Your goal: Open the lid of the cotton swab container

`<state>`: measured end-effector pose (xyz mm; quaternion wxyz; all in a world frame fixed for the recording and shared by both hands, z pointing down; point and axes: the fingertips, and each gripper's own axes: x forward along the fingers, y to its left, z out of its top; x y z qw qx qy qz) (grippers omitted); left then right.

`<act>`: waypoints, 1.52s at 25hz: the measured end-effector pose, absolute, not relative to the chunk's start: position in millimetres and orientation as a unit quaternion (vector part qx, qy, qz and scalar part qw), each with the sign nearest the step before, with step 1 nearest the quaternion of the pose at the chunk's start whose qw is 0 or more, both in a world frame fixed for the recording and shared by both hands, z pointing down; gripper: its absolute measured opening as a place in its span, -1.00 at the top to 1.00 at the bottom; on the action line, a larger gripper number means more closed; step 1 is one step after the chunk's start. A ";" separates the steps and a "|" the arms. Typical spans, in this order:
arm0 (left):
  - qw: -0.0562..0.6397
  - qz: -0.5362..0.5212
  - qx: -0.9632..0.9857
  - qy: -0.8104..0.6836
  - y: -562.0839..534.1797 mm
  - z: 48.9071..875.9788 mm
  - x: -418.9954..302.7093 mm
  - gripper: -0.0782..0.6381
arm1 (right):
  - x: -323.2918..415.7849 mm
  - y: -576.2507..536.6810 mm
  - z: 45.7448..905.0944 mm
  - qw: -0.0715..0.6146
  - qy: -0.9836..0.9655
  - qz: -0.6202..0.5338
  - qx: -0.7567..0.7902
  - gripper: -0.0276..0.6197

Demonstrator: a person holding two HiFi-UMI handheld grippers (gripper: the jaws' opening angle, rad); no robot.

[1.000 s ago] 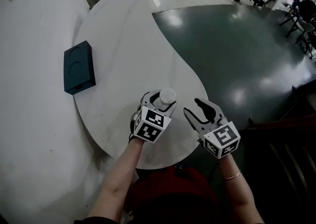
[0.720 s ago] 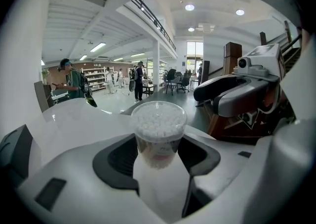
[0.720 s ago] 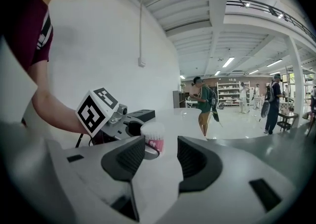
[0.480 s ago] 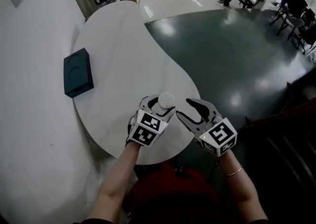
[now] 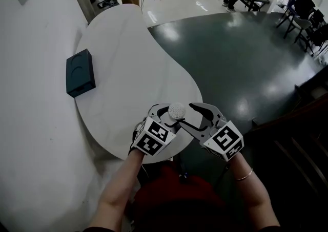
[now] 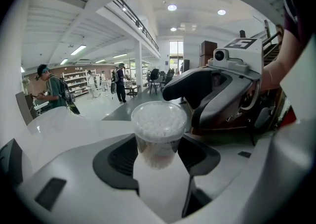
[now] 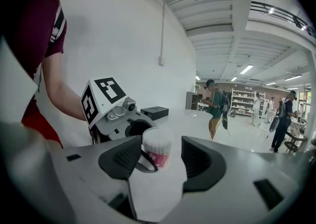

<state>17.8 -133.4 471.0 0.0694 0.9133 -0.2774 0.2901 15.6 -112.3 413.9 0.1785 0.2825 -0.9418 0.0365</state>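
Shifted inward since a second earlier: right claw, jaws just spread wide, untouching, flanked the cotton swab container, lid unopened, which my left claw clamped over the table's near edge; lid grip seemed next.

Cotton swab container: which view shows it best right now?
Left gripper view: the cotton swab container fills the centre, close up, clamped in the left gripper. Right gripper view shows it smaller, from the side; head view shows only its top.
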 end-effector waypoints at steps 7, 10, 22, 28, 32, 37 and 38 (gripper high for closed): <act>0.060 0.288 0.922 -0.251 -101.8 461.8 37.5 0.02 | 14.9 -88.4 407.9 0.200 -0.952 0.008 0.232 0.16; 0.055 0.287 0.926 -0.238 -90.0 458.1 41.6 0.02 | 16.2 -77.5 404.5 0.205 -0.957 -0.003 0.206 0.16; 0.018 0.303 0.939 -0.163 -50.1 451.7 55.8 0.02 | 18.4 -39.6 399.8 0.225 -0.969 -0.029 0.098 0.15; -0.001 0.306 0.937 -0.169 -47.2 451.6 56.6 0.03 | 21.4 -36.9 401.2 0.235 -0.966 -0.030 0.100 0.13; -0.006 0.308 0.935 -0.174 -48.3 455.2 53.2 0.03 | 18.6 -37.5 405.9 0.249 -0.964 -0.026 0.093 0.13; -0.014 0.310 0.934 -0.176 -50.5 458.7 48.2 0.04 | 14.6 -39.7 410.5 0.260 -0.961 -0.020 0.090 0.13; -0.016 0.310 0.934 -0.177 -51.3 459.1 47.8 0.04 | 14.3 -40.2 411.0 0.261 -0.961 -0.020 0.089 0.13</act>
